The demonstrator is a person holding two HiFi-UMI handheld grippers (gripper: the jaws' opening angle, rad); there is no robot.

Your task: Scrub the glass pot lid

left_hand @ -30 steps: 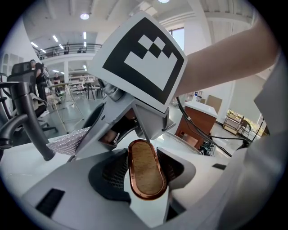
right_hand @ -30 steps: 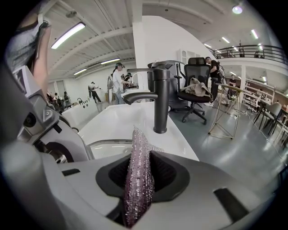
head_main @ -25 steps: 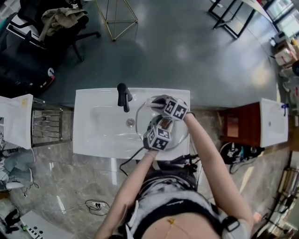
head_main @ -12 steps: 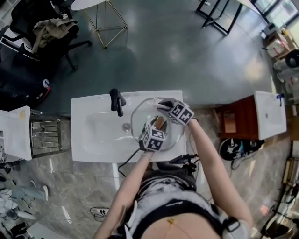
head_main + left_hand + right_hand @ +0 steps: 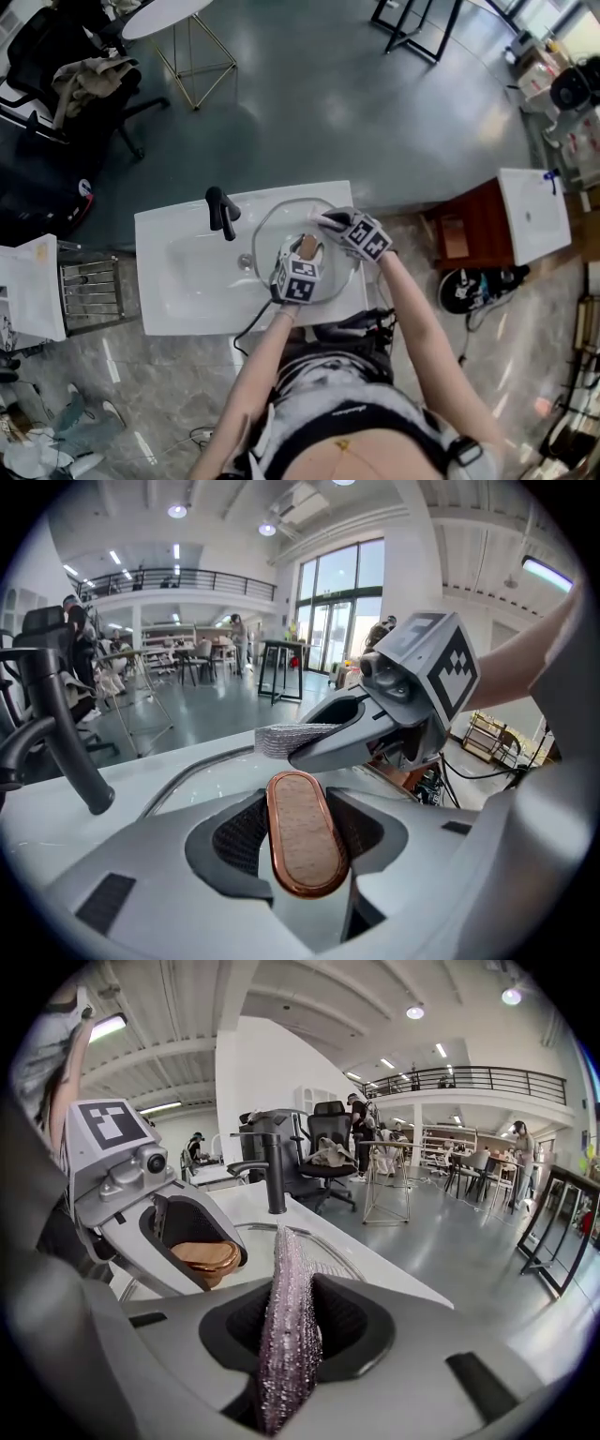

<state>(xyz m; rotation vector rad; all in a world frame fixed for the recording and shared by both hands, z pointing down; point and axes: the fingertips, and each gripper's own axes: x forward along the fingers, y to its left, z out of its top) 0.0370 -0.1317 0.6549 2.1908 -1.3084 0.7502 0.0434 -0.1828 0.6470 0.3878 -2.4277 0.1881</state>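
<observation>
Sink (image 5: 178,281), white, with black faucet (image 5: 222,211); glass pot lid (image 5: 272,230) lies over the basin's right part, just beside the faucet. Left gripper (image 5: 305,251) has its fingers (image 5: 239,841) clenched on the lid's copper-rimmed knob (image 5: 305,832). Right gripper (image 5: 325,222) fingers (image 5: 347,1321) pinch a silvery scrub cloth (image 5: 286,1326), cloth tip at the lid's far edge.

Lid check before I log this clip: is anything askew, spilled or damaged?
Nothing stands out. The lid looks whole over the sink, left gripper shut on its knob, right gripper shut on the cloth; no spill shows.
</observation>
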